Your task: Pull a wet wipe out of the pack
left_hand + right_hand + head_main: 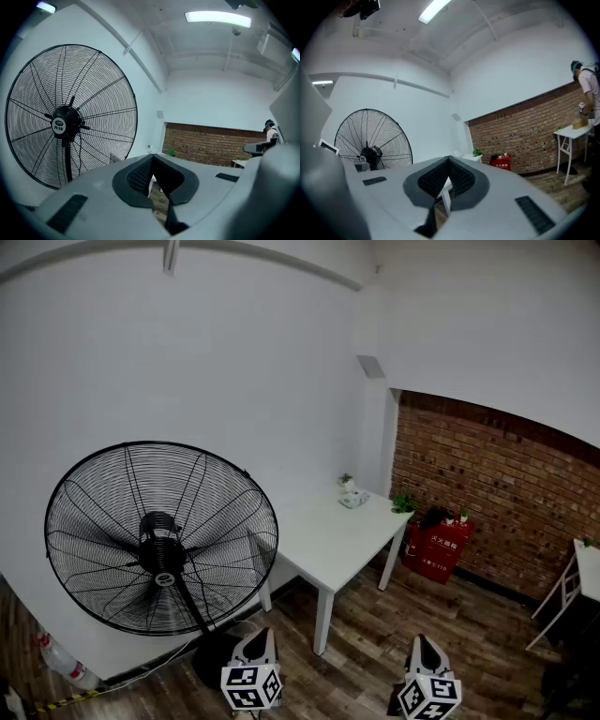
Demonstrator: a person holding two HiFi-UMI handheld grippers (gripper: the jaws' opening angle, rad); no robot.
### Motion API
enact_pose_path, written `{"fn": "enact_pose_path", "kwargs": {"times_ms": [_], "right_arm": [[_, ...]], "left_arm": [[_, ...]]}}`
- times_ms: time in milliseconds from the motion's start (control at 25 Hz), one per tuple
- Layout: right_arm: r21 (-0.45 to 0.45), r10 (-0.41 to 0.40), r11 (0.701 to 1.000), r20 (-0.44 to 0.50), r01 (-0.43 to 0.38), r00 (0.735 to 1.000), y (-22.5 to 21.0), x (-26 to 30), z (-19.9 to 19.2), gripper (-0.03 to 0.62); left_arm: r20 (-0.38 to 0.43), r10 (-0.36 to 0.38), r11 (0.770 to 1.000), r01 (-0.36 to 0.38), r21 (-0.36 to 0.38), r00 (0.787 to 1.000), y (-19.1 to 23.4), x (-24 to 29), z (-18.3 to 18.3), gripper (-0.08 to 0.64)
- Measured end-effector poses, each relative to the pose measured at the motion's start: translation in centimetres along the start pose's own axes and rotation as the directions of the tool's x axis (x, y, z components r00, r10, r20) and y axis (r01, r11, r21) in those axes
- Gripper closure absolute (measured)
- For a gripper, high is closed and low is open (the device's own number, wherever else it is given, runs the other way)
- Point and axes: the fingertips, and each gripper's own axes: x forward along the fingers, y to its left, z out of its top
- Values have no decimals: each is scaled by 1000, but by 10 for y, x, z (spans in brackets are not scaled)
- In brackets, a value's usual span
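Note:
A small pale object (352,498), too far off to identify as the wipe pack, lies at the far end of a white table (328,540). Both grippers are low in the head view, well short of the table and above the wooden floor. My left gripper (261,636) points toward the table leg, its jaws closed tip to tip with nothing between them. My right gripper (419,643) hangs to the right of the table, likewise shut and empty. In the left gripper view the jaw tips (151,157) meet, and the right gripper (449,159) looks the same in its own view.
A large black floor fan (161,538) stands left of the table, close to the left gripper. A red box (437,546) sits against the brick wall (497,493). Another white table (576,131) and a person (588,89) are at the far right. Small green plants (404,503) grow by the wall.

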Motion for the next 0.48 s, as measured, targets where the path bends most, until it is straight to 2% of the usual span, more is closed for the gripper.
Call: {"fn": "enact_pose_path", "kwargs": {"times_ms": [480], "right_arm": [[30,6,1000,-13,-6,1000,10,-8,-8,591]], "left_arm": [[-1,6,1000,-6,10,1000,6,-9,0,558]]}}
